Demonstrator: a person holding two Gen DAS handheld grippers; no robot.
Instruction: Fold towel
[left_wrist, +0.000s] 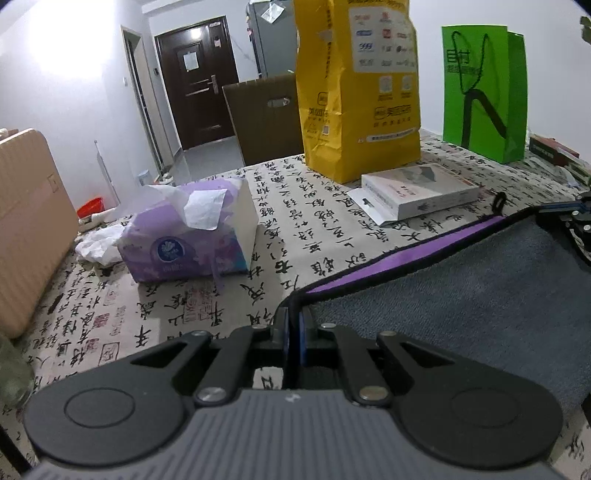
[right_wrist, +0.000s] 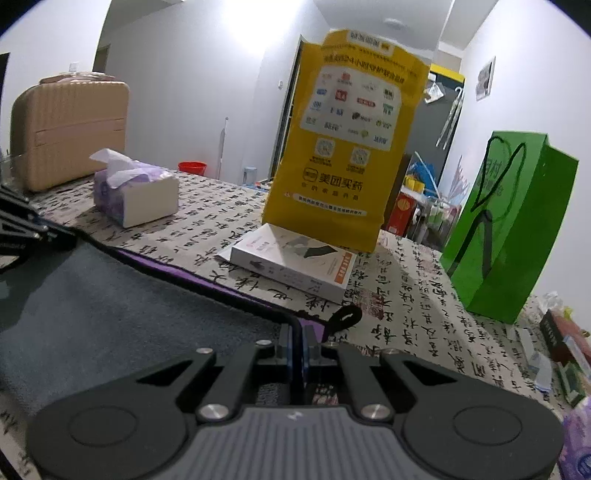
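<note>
Towel (left_wrist: 461, 295): grey with a black-bound purple edge, it lies on the bench (left_wrist: 295, 229) between your two tongs; each pair grips one corner of that far edge. Your left tongs (left_wrist: 294, 325) are closed tight on the corner, the binding pinched between the pads with no gap showing; the towel spreads away to their right. Your right tongs (right_wrist: 297, 339) are likewise closed on the other corner, with the black hanging loop (right_wrist: 345, 316) just to their right; the towel spreads to their left. The held edge runs straight from one pair to the other, so the long axis lies across you, and neither hand is nearer than the other; the coming fold, I judge, turns on carrying both corners together over the grey body toward the near edge, which is out of view in both pictures. Keep the edge taut and level, or the fold may skew.

Ahead of the tongs stand a white box (left_wrist: 421, 194), a yellow bag (left_wrist: 358, 85) and a green bag (left_wrist: 484, 88); a tissue pack (left_wrist: 188, 236) sits ahead and left of your left tongs. The yellow bag reads 美团买药 in the right view; the green bag's characters seem to read 目村, though I am not sure; the box's print is too small to read; the bench cloth is covered in calligraphy.
</note>
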